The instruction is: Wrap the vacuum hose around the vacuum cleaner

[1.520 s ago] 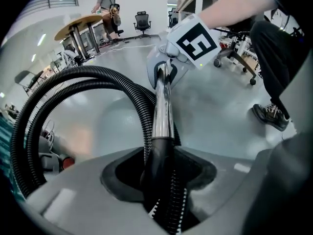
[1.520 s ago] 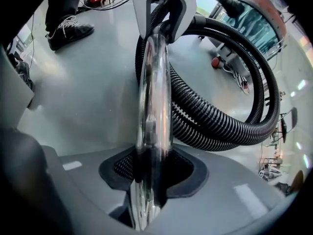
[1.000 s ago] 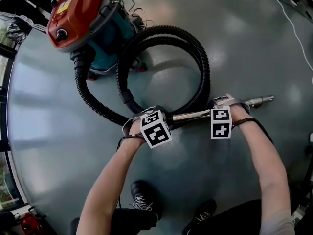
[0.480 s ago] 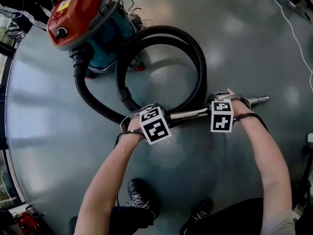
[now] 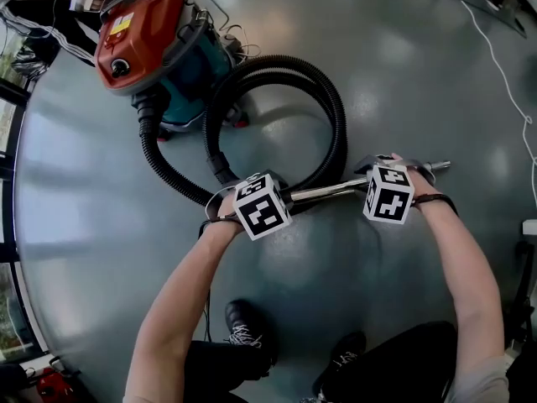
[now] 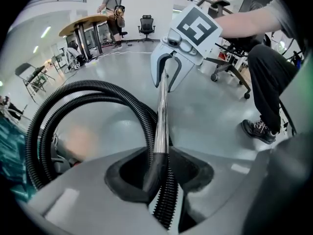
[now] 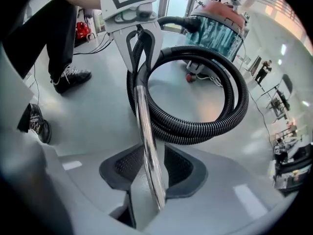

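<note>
**Both grippers on the wand, hose still loose on the floor**

Closest to me, my two forearms reach down past my black shoes (image 5: 246,336). My left gripper (image 6: 159,180) is clamped on the black cuff (image 6: 151,168) where the vacuum hose (image 5: 334,112) joins the chrome wand (image 7: 145,131). Its jaws stand only narrowly apart, and the pads press on the cuff from both sides. My right gripper (image 7: 146,180) has just been closing its jaws and grips the wand itself near the free end, with the tube pinched between its pads. The wand runs straight across from one gripper to the other.

Beyond it the vacuum hose lies in a loose double loop on the grey floor (image 5: 403,74) — beside the vacuum cleaner (image 5: 147,36), not around it. Its far end curves up into the front of the machine, under the orange top. The vacuum cleaner itself stands furthest off at the left — orange top over a teal drum.
</note>
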`<state>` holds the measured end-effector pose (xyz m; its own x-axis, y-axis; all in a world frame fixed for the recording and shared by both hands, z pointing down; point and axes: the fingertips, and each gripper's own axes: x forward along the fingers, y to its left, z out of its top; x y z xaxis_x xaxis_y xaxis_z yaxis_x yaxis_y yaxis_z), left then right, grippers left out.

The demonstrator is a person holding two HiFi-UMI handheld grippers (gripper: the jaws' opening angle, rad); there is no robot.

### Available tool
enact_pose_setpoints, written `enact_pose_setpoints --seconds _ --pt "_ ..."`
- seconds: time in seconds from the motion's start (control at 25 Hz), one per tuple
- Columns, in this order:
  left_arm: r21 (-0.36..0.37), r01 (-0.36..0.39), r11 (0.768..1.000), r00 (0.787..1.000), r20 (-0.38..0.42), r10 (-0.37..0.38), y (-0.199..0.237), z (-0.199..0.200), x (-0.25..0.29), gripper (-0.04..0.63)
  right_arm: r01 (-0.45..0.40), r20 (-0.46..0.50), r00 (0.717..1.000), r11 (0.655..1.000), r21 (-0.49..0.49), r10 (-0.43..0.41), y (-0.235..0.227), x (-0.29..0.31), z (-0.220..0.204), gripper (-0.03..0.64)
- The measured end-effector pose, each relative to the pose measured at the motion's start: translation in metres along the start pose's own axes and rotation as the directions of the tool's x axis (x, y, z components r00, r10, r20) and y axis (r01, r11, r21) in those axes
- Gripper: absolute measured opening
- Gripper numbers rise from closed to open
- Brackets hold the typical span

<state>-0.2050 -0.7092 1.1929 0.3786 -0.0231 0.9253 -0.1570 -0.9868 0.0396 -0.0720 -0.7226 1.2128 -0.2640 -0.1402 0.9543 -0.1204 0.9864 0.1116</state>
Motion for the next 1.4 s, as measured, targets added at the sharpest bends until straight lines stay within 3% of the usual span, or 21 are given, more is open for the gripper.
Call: enact_pose_setpoints --seconds 0.2,0.36,0.64,0.88,1.0,1.12,1.28,1.4 --pt "0.009 -0.046 0.999 0.998 0.035 0.045 0.003 0.018 -0.059 0.107 0.043 0.031 0.998 0.994 0.099 -0.047 0.003 -0.049 0.018 0.028" --pt "0.009 -0.048 0.999 0.998 0.051 0.048 -0.007 0.034 -0.124 0.095 0.065 0.064 0.995 0.981 0.183 -0.078 0.010 -0.110 0.048 0.026" --pt "-0.016 -0.063 0.998 0.995 0.079 0.064 -0.035 0.085 -0.266 0.074 0.094 0.120 0.985 0.965 0.243 -0.126 0.018 -0.252 0.116 0.026" --pt "-0.101 -0.109 0.989 0.981 0.153 0.123 -0.062 0.148 -0.399 0.042 0.150 0.177 0.960 0.931 0.333 -0.218 0.014 -0.399 0.159 0.026" --pt "-0.173 -0.137 0.975 0.961 0.217 0.173 -0.077 0.180 -0.458 0.002 0.152 0.241 0.934 0.905 0.398 -0.264 0.019 -0.472 0.177 0.026" --pt "-0.228 -0.145 0.963 0.935 0.285 0.209 -0.102 0.216 -0.514 0.002 0.126 0.318 0.894 0.859 0.496 -0.315 0.027 -0.545 0.190 0.026" --pt "-0.262 -0.174 0.949 0.898 0.354 0.263 -0.142 0.262 -0.587 0.002 0.096 0.418 0.801 0.782 0.616 -0.428 0.030 -0.634 0.202 0.026" --pt "-0.251 -0.200 0.947 0.878 0.383 0.287 -0.166 0.290 -0.630 0.002 0.091 0.461 0.751 0.767 0.635 -0.472 0.043 -0.689 0.211 0.026"
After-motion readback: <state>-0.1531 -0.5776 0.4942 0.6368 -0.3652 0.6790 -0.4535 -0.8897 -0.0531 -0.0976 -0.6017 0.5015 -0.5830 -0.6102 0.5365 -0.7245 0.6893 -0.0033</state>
